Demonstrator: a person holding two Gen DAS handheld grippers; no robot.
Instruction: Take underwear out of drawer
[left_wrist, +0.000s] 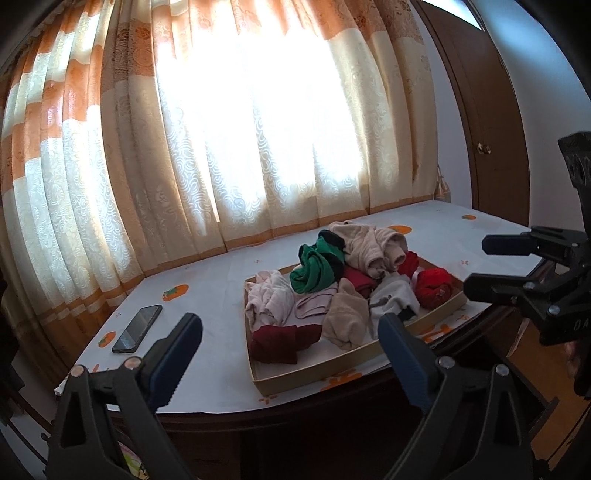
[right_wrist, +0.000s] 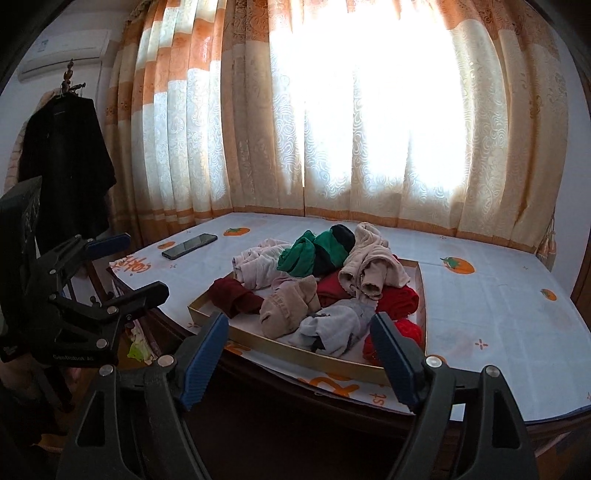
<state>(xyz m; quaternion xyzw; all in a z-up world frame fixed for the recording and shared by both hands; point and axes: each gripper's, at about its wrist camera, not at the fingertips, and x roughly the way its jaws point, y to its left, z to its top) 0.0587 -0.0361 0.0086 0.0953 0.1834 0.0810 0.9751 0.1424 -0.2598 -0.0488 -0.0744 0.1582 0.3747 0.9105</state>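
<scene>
Left wrist view: left gripper (left_wrist: 291, 354) spread wide, nothing between its blue pads, held in front of the table edge. The shallow tray (left_wrist: 314, 373) sits on the patterned tablecloth (left_wrist: 207, 291), heaped with rolled underwear (left_wrist: 332, 288): green, dark red, bright red, beige, pink, grey pieces. A phone (left_wrist: 137, 328) lies flat on the cloth left of the tray, well apart from it. Right gripper (left_wrist: 491, 266) shows at the right edge, jaws parted, empty.

Right wrist view: right gripper (right_wrist: 299, 354) released, pads apart, nothing gripped, near the tray's front rim (right_wrist: 306, 354). Curtains (right_wrist: 332, 129) hang behind the table. A dark garment (right_wrist: 66, 166) hangs at left.
</scene>
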